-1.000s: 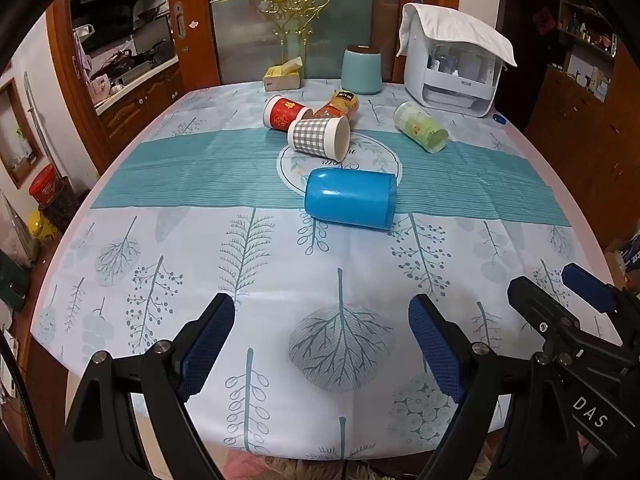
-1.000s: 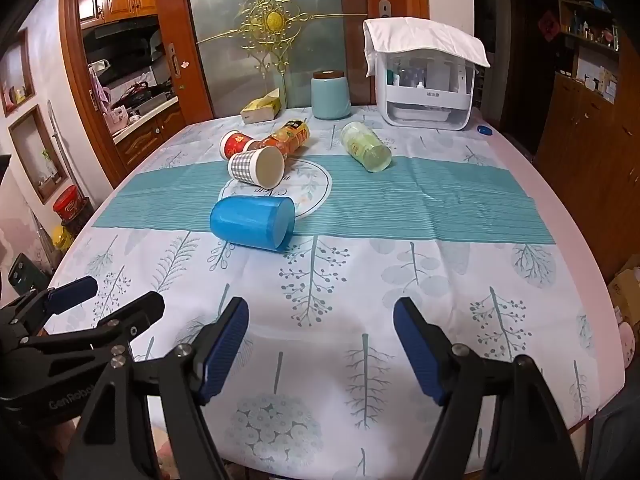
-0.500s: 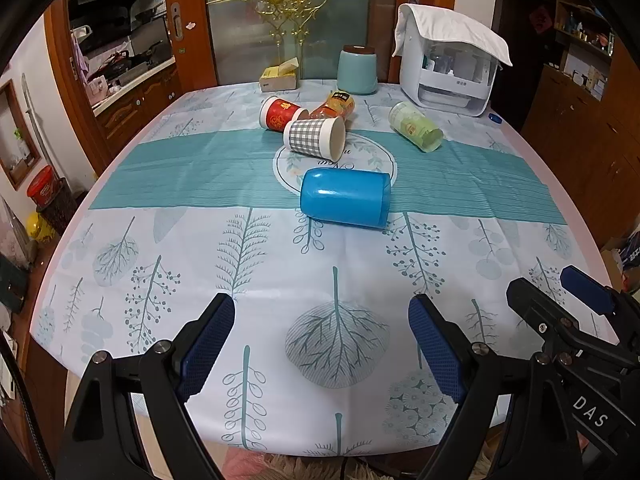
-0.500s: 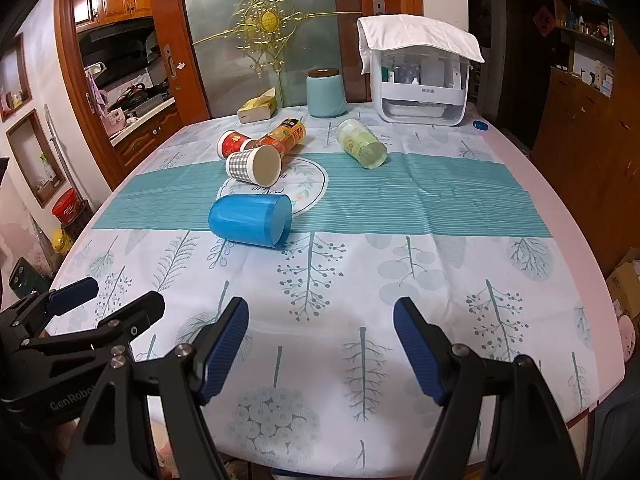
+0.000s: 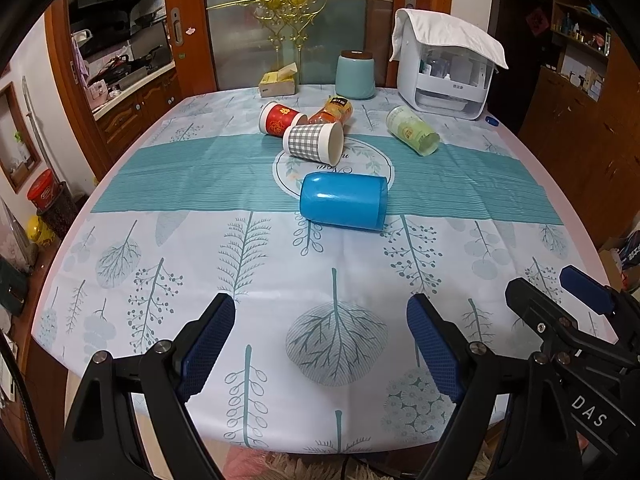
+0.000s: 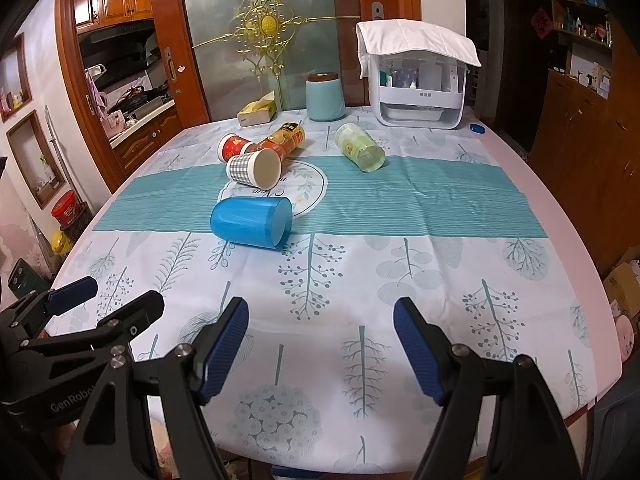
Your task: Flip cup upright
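Grippers pull back slightly: left gripper [image 5: 320, 340] and right gripper [image 6: 320, 348] both gape wide, empty, while blue cup [image 5: 343, 200] lies sideways mid-table, well ahead. Approach not begun.

- A home dining room — a table [image 5: 160, 240] under a leaf-print cloth [image 5: 248, 264] lies ahead of the claws.
- Far left, a doorway shows a kitchen [image 5: 124, 64] — wooden cabinets, pans.
- Far right, wooden cupboards [image 6: 580, 128] with shelves of household bits.
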Motion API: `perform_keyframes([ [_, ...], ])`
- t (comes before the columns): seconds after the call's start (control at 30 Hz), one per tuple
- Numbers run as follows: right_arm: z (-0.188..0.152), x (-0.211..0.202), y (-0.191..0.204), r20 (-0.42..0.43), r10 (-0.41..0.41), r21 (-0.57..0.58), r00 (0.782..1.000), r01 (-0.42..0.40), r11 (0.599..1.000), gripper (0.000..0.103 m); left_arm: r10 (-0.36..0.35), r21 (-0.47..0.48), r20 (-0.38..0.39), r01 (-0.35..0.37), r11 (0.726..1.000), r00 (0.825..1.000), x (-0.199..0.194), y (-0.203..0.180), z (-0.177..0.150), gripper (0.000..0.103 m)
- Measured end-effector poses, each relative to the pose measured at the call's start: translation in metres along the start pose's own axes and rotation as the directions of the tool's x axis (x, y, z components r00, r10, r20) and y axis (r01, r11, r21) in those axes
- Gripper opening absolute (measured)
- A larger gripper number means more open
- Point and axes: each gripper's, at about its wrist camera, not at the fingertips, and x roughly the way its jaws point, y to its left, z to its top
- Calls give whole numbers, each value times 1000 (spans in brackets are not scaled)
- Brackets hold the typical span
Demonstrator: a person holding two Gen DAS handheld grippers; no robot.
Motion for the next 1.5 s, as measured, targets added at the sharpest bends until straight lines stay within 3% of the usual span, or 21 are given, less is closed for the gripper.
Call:
perform_keyframes([
  [1.5, 3, -12, 3, 6, 19, -1, 1000, -19, 1000, 76, -25, -14, 10, 25, 1000, 1000, -9, 5, -1, 86],
])
